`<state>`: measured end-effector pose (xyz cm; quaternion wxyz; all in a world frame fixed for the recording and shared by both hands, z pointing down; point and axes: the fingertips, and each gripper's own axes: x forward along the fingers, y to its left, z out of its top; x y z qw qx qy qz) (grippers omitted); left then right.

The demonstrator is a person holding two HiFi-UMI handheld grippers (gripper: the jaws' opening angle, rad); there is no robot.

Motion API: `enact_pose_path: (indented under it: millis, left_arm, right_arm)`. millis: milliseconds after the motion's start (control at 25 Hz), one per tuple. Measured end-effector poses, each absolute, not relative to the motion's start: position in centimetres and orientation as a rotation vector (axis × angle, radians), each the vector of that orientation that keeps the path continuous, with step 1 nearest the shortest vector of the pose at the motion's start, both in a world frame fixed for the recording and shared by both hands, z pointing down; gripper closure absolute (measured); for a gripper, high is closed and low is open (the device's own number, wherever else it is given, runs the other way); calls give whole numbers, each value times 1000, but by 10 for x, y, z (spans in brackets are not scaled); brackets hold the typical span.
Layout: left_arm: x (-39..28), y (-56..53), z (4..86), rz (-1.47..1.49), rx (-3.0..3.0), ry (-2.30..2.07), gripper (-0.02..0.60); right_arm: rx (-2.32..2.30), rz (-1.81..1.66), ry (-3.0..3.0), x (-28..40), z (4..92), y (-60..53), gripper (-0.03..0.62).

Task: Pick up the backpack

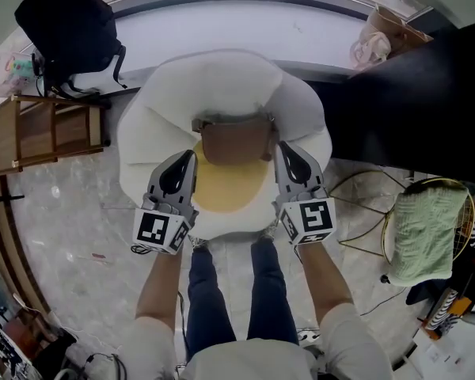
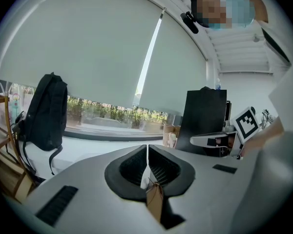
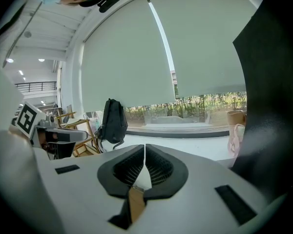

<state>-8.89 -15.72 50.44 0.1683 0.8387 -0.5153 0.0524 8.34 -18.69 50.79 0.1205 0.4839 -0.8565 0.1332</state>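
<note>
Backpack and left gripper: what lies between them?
In the head view, the white edge of the egg-shaped seat lies between the left gripper and the backpack.

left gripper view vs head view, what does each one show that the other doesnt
Only the left gripper view: the roller blinds and the greenery outside the window. Only the head view: the person's legs in jeans and a green towel. Both: the black backpack and the wooden rack beside it.

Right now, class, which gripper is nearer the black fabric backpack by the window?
Left. The left gripper is below-right of the black fabric backpack; the right gripper is farther right.
</note>
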Motion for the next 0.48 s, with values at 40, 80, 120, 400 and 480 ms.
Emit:
enact_pose_path:
  millis: [40, 80, 120, 400, 480]
  left_arm:
    - [-89, -157, 507, 153, 2385, -1465, 545]
    - [-89, -157, 510, 157, 2385, -1464, 545]
    - [-89, -157, 514, 160, 2383, -1464, 545]
    - [-93, -162, 545, 173, 2363, -1461, 545]
    - [-92, -164, 552, 175, 2362, -1458, 545]
  right_arm:
    - [1410, 390, -2503, 83, 511, -188, 563]
    - [1407, 390, -2505, 83, 513, -188, 565]
    - [1404, 388, -2506, 83, 516, -189, 563]
    - [1371, 379, -2502, 81, 546, -196, 564]
    - [1357, 373, -2506, 80, 555, -197, 563]
